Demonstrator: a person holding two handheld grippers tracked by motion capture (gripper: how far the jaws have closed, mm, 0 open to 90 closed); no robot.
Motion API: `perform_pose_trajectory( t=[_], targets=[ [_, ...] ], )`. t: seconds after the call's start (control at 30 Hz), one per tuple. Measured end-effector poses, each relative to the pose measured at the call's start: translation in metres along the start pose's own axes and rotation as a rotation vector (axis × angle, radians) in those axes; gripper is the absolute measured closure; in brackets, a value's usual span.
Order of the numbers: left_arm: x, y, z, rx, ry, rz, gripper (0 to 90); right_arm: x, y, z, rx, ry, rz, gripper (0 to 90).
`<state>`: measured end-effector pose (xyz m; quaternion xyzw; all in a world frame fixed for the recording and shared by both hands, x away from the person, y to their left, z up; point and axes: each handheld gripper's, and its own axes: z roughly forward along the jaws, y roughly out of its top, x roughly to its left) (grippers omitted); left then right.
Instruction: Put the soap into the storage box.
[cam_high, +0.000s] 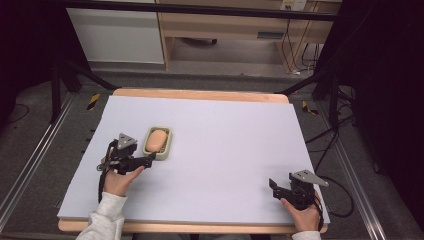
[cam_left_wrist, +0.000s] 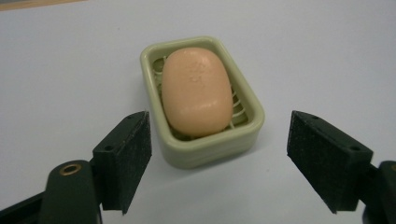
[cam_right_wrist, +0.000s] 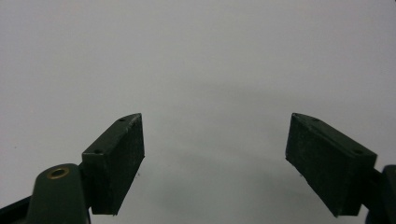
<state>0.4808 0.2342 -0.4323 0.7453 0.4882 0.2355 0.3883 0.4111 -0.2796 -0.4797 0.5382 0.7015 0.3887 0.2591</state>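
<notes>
The left hand-held gripper is hanging spread just short of the soap dish, and a careless nudge risks tipping the peach soap bar out.

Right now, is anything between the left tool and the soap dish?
Nothing visible. The left tool faces the soap dish across bare white table cover, its jaws apart and empty. The soap lies in the dish.
</notes>
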Motion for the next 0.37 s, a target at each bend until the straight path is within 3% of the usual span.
perform_pose_trajectory(
  t=[0.17,0.37],
  targets=[
    [0.007,-0.021,-0.012,-0.021,0.012,-0.032,20.9,-0.002,-0.001,0.000,0.009,-0.004,0.008,17.8],
    [0.010,-0.039,-0.019,0.000,0.028,-0.033,20.9,-0.004,-0.002,-0.001,0.012,-0.022,0.001,17.5]
  ],
)
